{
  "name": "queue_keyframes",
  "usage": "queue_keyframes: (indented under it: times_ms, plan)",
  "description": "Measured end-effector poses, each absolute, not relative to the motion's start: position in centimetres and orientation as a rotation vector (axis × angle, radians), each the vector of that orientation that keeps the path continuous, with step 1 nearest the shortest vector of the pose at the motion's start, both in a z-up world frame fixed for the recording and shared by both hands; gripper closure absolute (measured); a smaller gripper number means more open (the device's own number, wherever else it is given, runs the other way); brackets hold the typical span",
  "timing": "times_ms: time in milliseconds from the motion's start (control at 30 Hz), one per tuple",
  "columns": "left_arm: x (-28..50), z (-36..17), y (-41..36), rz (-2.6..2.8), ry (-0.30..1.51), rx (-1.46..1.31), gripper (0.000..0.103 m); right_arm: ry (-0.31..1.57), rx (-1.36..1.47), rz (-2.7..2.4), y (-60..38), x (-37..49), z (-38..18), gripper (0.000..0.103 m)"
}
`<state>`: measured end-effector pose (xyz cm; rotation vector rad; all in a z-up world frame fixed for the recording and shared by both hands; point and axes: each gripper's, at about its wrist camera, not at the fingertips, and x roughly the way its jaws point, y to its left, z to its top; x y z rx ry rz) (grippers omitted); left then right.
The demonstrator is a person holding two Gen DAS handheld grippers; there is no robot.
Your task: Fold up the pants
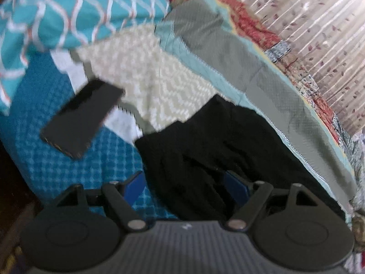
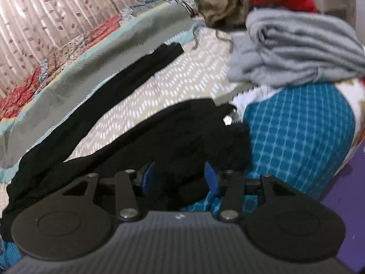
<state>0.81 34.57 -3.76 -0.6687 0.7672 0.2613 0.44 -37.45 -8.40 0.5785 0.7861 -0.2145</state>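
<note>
The black pants (image 1: 216, 141) lie crumpled on the bed, partly on a cream chevron cloth (image 1: 159, 77) and a blue checked bedspread (image 1: 75, 166). My left gripper (image 1: 184, 185) is open, its blue pads spread wide around the near edge of the pants. In the right wrist view the pants (image 2: 141, 137) stretch from the waist with a silver button (image 2: 227, 119) out to a long leg (image 2: 127, 73). My right gripper (image 2: 179, 178) is open with its blue pads either side of bunched black fabric at the waist.
A black phone-like slab (image 1: 82, 118) lies on the bedspread at the left. A teal patterned pillow (image 1: 75, 11) is behind it. A pile of grey (image 2: 294, 45), red and tan clothes sits at the back right. A grey quilt (image 1: 251, 68) and a curtain (image 1: 319, 22) are beyond.
</note>
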Motion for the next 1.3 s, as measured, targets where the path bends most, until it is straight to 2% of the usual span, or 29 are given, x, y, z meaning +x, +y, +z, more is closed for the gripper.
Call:
queue_keyframes:
  times_ms: [33, 67, 100, 133, 167, 200, 333, 367, 433, 533, 600, 633, 667, 700, 733, 800, 933, 1067, 1167, 1233, 1300]
  plan:
    - [1.2, -4.3, 34.5, 0.261, 0.780, -0.687, 0.025, 0.805, 0.590, -0.231, -37.5, 0.6, -8.9, 0.055]
    - [1.7, -4.9, 34.7, 0.260, 0.799, -0.704, 0.025, 0.819, 0.596, -0.246, -37.6, 0.7, -9.2, 0.062]
    - [2.1, -5.4, 34.6, 0.263, 0.812, -0.711, 0.025, 0.825, 0.599, -0.263, -37.7, 0.8, -9.5, 0.074]
    - [2.4, -5.7, 34.2, 0.268, 0.821, -0.711, 0.025, 0.833, 0.592, -0.281, -37.8, 0.9, -9.7, 0.081]
    - [2.6, -6.1, 33.9, 0.273, 0.833, -0.703, 0.025, 0.841, 0.578, -0.302, -37.5, 0.8, -9.7, 0.098]
    - [2.7, -6.3, 33.6, 0.274, 0.848, -0.689, 0.028, 0.846, 0.559, -0.319, -37.6, 0.7, -9.7, 0.101]
    - [1.8, -5.4, 32.7, 0.242, 0.840, -0.573, 0.026, 0.778, 0.534, -0.320, -37.1, -1.0, -8.2, 0.100]
    - [1.4, -5.1, 32.5, 0.236, 0.836, -0.515, 0.025, 0.757, 0.523, -0.295, -36.9, -1.5, -7.6, 0.095]
    - [0.8, -4.9, 31.9, 0.201, 0.847, -0.421, 0.025, 0.725, 0.517, -0.243, -36.7, -2.2, -6.8, 0.095]
    - [-0.1, -5.5, 30.3, 0.124, 0.887, -0.309, 0.024, 0.709, 0.531, -0.178, -36.2, -2.5, -6.2, 0.085]
    - [-0.4, -6.4, 28.9, 0.082, 0.925, -0.236, 0.025, 0.708, 0.533, -0.141, -35.6, -2.4, -6.1, 0.074]
    - [-0.5, -6.9, 28.1, 0.071, 0.942, -0.198, 0.025, 0.712, 0.531, -0.117, -35.2, -2.2, -6.1, 0.073]
    - [-0.5, -7.4, 27.3, 0.070, 0.951, -0.152, 0.031, 0.717, 0.530, -0.085, -34.6, -2.0, -6.1, 0.072]
    - [-0.5, -7.9, 26.7, 0.064, 0.962, -0.105, 0.052, 0.726, 0.523, -0.044, -33.5, -1.6, -6.2, 0.070]
    - [-0.5, -8.1, 26.1, 0.039, 0.976, -0.084, 0.063, 0.735, 0.509, -0.011, -32.9, -1.4, -6.3, 0.068]
    - [-0.9, -7.5, 25.4, -0.018, 0.972, -0.090, 0.101, 0.772, 0.474, 0.061, -31.3, -0.6, -6.6, 0.060]
    - [-3.9, -4.2, 23.7, -0.409, 0.979, -0.163, 0.101, 0.842, 0.354, 0.148, -28.1, 0.9, -7.4, 0.059]
    - [-11.8, -0.8, 17.7, -0.945, 0.964, 0.089, 0.100, 0.896, 0.317, 0.217, -27.0, 2.2, -8.5, 0.059]
    - [-14.6, -1.0, 16.2, -1.018, 1.044, 0.168, 0.096, 0.973, 0.307, 0.301, -26.2, 2.6, -9.3, 0.057]
    - [-14.7, -0.9, 17.3, -0.935, 1.032, 0.172, 0.096, 1.028, 0.239, 0.363, -24.8, 2.6, -9.8, 0.057]
    - [-13.1, -0.6, 19.7, -0.764, 0.991, 0.112, 0.090, 1.020, 0.153, 0.379, -23.6, 2.5, -9.5, 0.057]
